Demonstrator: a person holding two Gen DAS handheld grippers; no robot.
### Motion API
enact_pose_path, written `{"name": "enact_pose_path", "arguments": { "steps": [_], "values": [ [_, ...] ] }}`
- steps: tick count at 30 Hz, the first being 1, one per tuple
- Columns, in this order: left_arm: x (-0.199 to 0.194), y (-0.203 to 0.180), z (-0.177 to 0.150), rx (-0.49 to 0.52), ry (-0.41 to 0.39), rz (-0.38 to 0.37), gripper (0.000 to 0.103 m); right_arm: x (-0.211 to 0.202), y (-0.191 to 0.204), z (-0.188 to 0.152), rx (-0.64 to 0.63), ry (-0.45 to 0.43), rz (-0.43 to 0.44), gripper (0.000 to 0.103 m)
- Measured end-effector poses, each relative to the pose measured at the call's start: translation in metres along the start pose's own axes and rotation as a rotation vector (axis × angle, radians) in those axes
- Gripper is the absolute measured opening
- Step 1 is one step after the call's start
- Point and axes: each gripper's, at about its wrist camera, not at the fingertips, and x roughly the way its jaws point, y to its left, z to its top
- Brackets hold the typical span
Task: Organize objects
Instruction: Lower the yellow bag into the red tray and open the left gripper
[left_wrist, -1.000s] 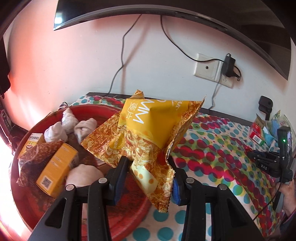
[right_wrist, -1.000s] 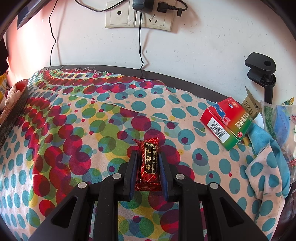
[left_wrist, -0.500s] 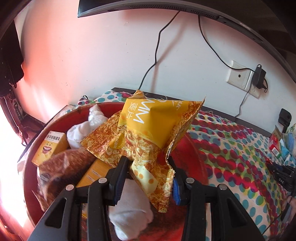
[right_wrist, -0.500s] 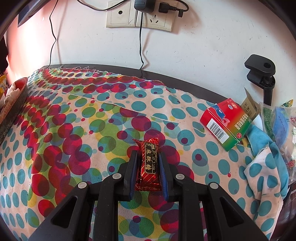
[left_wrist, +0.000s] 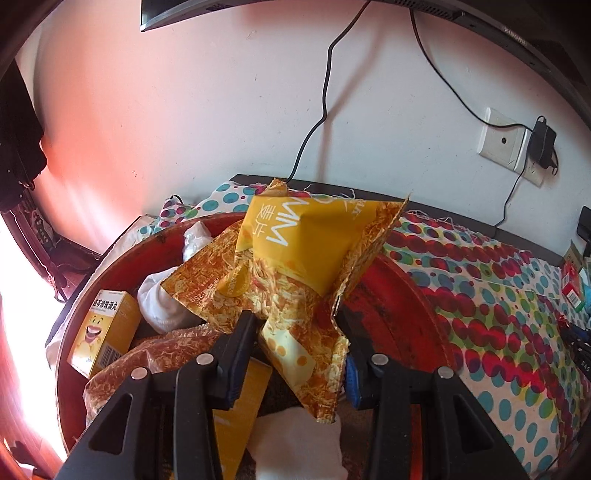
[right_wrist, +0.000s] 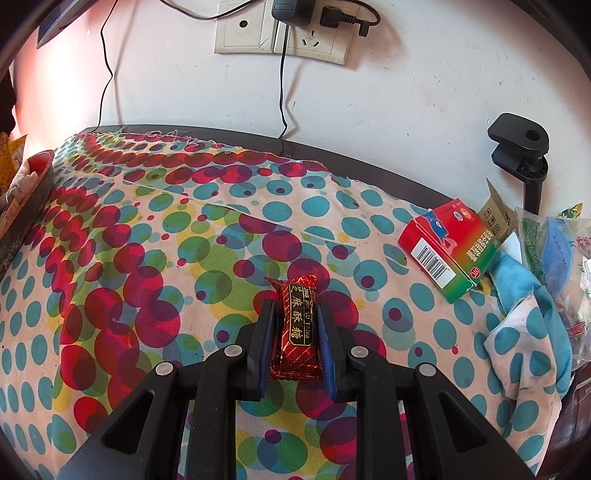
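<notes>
My left gripper (left_wrist: 295, 321) is shut on a yellow snack bag (left_wrist: 295, 258) and holds it above the round red tray (left_wrist: 399, 295). The tray holds a yellow box (left_wrist: 101, 328), white wrapped bundles (left_wrist: 162, 302), a brown snack bag (left_wrist: 147, 358) and another yellow box under the fingers. My right gripper (right_wrist: 294, 314) is shut on a red candy bar (right_wrist: 297, 328), low over the dotted tablecloth (right_wrist: 147, 258). The tray's edge (right_wrist: 33, 199) shows at the far left of the right wrist view.
A red and green box (right_wrist: 447, 247) lies at the right of the cloth beside plastic bags (right_wrist: 546, 251) and a blue cloth. A black clamp (right_wrist: 524, 147) stands by the wall. Wall sockets (right_wrist: 280, 33) with cables hang above the table's back edge.
My left gripper has carried the yellow snack bag further left over the tray. My right gripper with the candy bar has barely moved.
</notes>
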Motion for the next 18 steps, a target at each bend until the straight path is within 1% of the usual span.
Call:
{"name": "enact_pose_path", "arguments": {
  "steps": [4, 7, 9, 11, 18],
  "values": [
    [0.014, 0.002, 0.006, -0.009, 0.037, 0.011, 0.042, -0.001, 0.0, 0.0, -0.004, -0.001, -0.006, 0.022],
    [0.02, 0.002, 0.009, -0.02, 0.063, 0.006, 0.043, -0.001, 0.0, 0.0, 0.0, 0.0, -0.003, 0.022],
    [0.022, 0.0, 0.01, -0.008, 0.076, 0.013, 0.043, 0.0, -0.003, 0.0, 0.0, 0.0, -0.004, 0.022],
    [0.022, -0.001, 0.01, -0.003, 0.081, 0.016, 0.046, -0.001, 0.001, 0.001, -0.002, 0.0, -0.006, 0.022],
    [0.023, -0.003, 0.011, -0.008, 0.081, 0.027, 0.048, -0.003, 0.012, 0.002, -0.004, 0.0, -0.012, 0.022]
  ]
}}
